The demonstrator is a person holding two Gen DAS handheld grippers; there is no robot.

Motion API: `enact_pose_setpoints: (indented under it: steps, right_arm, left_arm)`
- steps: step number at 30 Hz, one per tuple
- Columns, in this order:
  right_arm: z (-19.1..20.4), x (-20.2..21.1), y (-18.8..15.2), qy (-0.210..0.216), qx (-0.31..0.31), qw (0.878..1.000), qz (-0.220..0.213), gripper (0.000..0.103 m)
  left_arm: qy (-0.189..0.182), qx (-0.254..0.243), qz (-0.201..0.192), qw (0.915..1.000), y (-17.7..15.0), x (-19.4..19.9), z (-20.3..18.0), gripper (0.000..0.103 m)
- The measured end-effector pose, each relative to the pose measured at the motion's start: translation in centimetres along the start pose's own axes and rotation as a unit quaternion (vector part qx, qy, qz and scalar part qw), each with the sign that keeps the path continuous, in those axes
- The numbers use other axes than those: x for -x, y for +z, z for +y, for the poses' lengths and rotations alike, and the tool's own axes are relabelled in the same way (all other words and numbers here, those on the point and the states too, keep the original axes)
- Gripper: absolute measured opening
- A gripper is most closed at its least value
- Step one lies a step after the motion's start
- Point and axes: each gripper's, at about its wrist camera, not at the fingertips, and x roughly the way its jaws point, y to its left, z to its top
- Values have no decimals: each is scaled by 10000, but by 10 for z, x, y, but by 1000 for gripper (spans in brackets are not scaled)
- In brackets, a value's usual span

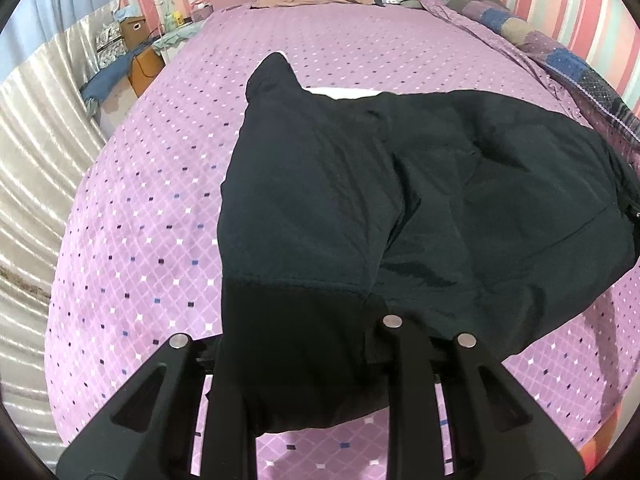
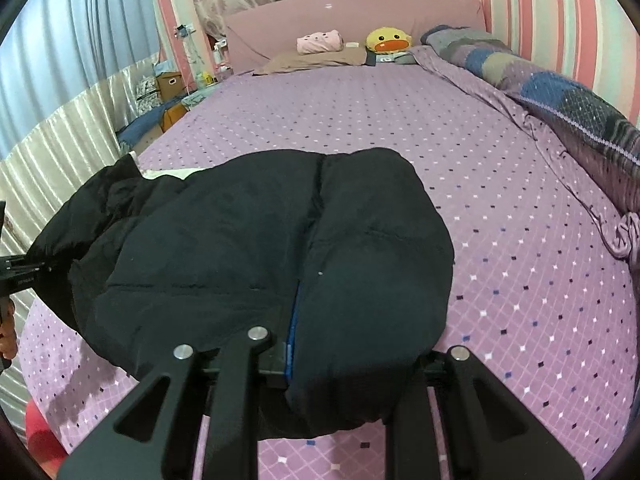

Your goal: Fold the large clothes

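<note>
My left tool (image 1: 308, 364) has its two fingers spread with the hem of the black jacket (image 1: 400, 200) draped between and over them, so I cannot tell whether it truly pinches the cloth. My right tool (image 2: 340, 364) is likewise spread around the jacket's lower edge by the blue zipper (image 2: 291, 344), its grip hidden by fabric. The jacket lies bunched on the purple bed (image 2: 500, 200), raised at the near edge where I hold it. At the headboard sit a yellow duck plush (image 2: 389, 40) and a pink pillow (image 2: 320, 42).
</note>
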Motion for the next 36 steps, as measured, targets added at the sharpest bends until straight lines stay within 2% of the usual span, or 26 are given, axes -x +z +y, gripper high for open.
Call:
enact_pose_setpoints:
  steps: [7,12,16,21,26,32,36]
  right_arm:
    - [-10,-8,-7,87,-111,9997,193,21]
    - [-16,-20,-10,62,-82,9993,359,26]
    - [-24,-25,-16,60,-195,9991,359,30]
    - [-33,-29,-25,28,-376,9989,283,43]
    - [-30,-23,-38,-261,-412,9988,-34,51]
    - [-19,-23,-59,-775,-359,9938,-706,60]
    - [-17,-23,-68,-1017,-433,9886,-1025,64]
  left_arm:
    - [-72,136,1,9999,-6,-18,-3,25]
    - [-164,109,-4,9998,-21,-26,6,30]
    - [-126,27,-226,9997,-30,-26,8,39]
    - [-68,74,-400,9992,-41,-27,17,51]
    - [298,264,-695,9968,-54,-27,23,71]
    - [887,259,-1315,9870,-67,-27,13,80]
    - [1048,377,-1613,9806,-71,-23,18,87]
